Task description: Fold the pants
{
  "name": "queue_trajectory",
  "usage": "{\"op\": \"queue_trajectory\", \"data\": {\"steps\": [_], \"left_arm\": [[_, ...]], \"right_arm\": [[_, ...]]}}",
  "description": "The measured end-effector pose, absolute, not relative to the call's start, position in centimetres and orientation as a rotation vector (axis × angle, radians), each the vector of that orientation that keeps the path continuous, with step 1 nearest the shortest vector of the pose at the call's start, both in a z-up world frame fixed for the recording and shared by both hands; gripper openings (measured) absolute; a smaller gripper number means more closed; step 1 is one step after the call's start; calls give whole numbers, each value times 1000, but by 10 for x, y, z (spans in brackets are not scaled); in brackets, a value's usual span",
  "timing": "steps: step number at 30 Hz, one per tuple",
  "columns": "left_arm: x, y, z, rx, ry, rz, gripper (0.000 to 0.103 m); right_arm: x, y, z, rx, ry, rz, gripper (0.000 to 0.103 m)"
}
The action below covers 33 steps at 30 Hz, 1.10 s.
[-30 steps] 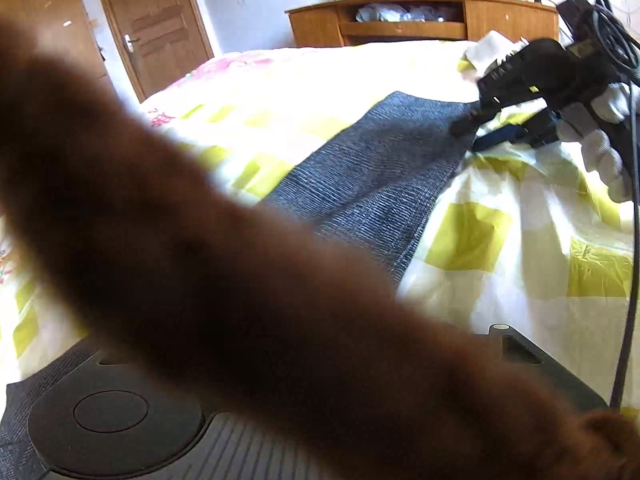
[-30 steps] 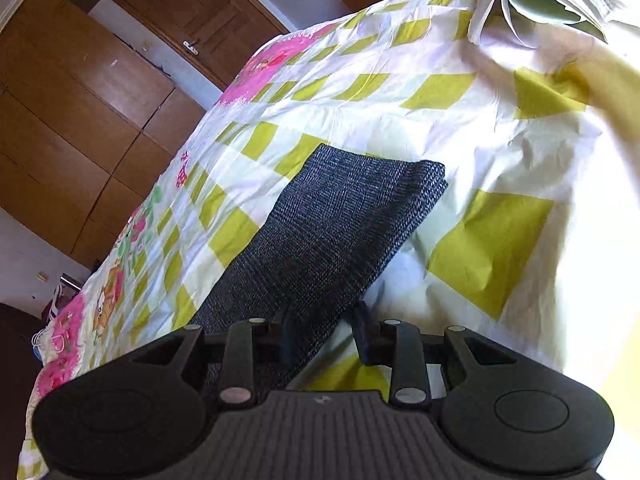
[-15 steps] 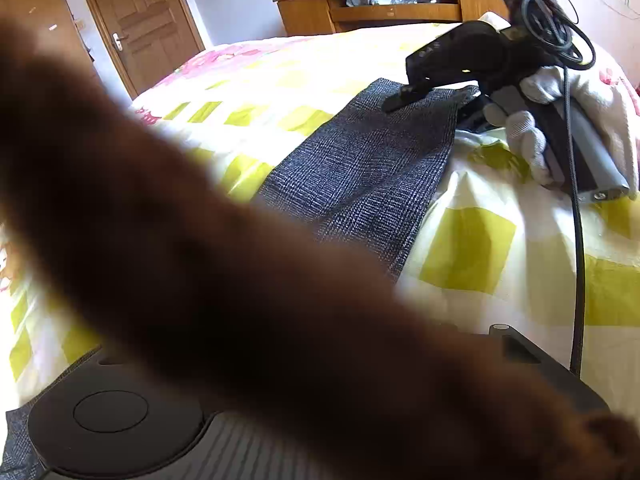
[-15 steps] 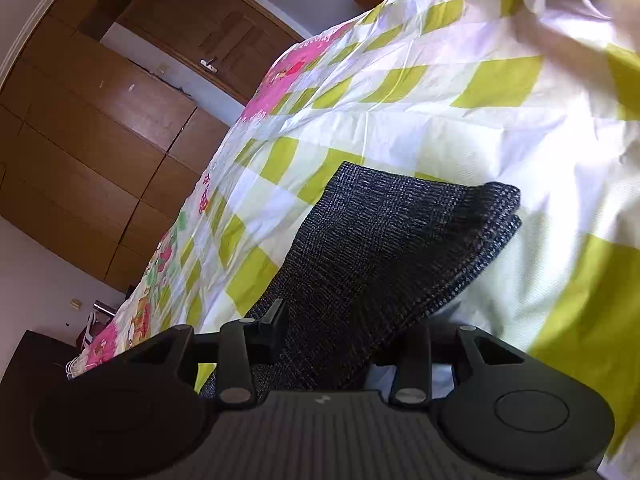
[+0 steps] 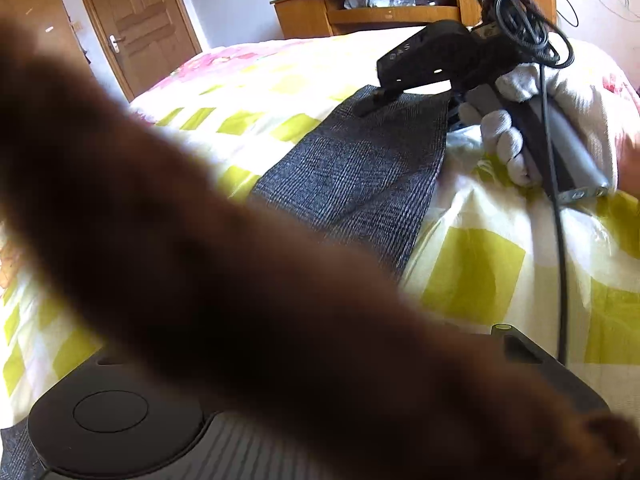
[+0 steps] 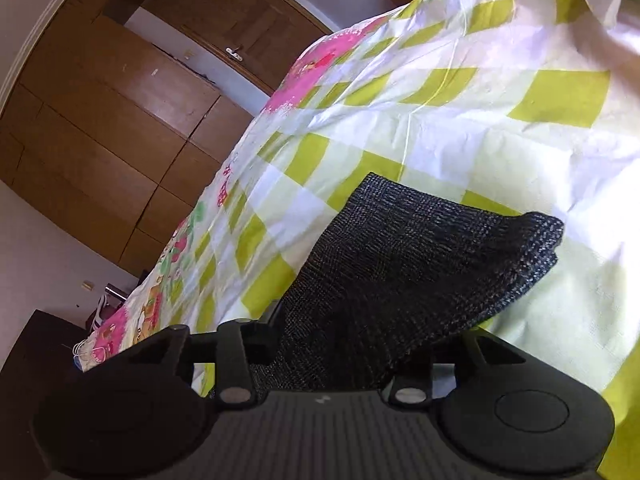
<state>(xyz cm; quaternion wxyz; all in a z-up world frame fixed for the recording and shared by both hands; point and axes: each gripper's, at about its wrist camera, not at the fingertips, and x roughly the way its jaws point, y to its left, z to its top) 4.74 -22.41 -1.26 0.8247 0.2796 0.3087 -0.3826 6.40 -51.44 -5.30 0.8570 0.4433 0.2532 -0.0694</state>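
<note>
We see pants [image 5: 360, 176] stretched flat on checked bedspread [image 5: 472, 272], ready for fold. Right gripper [image 6: 340, 344] straddles hem, jaws just been widening, cloth between, pads seemingly not pinching. Left gripper hidden behind brown blur [image 5: 200, 260]; grip state unknowable.

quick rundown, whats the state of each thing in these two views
pants: folded lengthwise, flat on the bed
right gripper: open, jaws have just been opening, pants end between them
left gripper: fingers hidden behind a brown blur
door: shut
bedsheet: spread, wrinkled
</note>
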Motion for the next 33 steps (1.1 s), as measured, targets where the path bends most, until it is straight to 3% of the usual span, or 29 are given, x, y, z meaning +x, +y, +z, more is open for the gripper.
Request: {"op": "queue_trajectory", "data": {"steps": [1, 2, 3, 5, 7, 9, 14, 16, 18, 24, 30, 33], "left_arm": [[48, -226, -11, 589, 648, -818, 73], [47, -228, -9, 583, 633, -821, 73], [47, -229, -5, 572, 610, -825, 74], [47, -229, 6, 529, 566, -832, 74], [52, -230, 12, 487, 551, -826, 76], [60, -235, 8, 479, 587, -817, 78], [61, -242, -21, 578, 674, -809, 78], [63, -238, -27, 553, 720, -832, 80], [61, -234, -27, 544, 725, -827, 80], [47, -206, -15, 537, 694, -826, 80], [52, -165, -29, 512, 805, -801, 82], [49, -162, -30, 511, 773, -828, 82]], "right_arm": [[69, -515, -52, 921, 556, -145, 53], [73, -515, -47, 909, 581, -158, 37], [71, -515, -39, 895, 574, -157, 28], [61, -515, -21, 866, 501, -128, 22], [60, -514, -20, 818, 514, -181, 22], [73, -520, -41, 824, 648, -255, 22], [38, -519, -30, 913, 477, -185, 23], [51, -520, -43, 912, 541, -192, 29], [58, -521, -56, 952, 606, -214, 25], [38, -518, -14, 920, 480, -274, 22], [44, -453, 53, 738, 396, -185, 22], [56, -417, 88, 683, 372, -114, 22]]}}
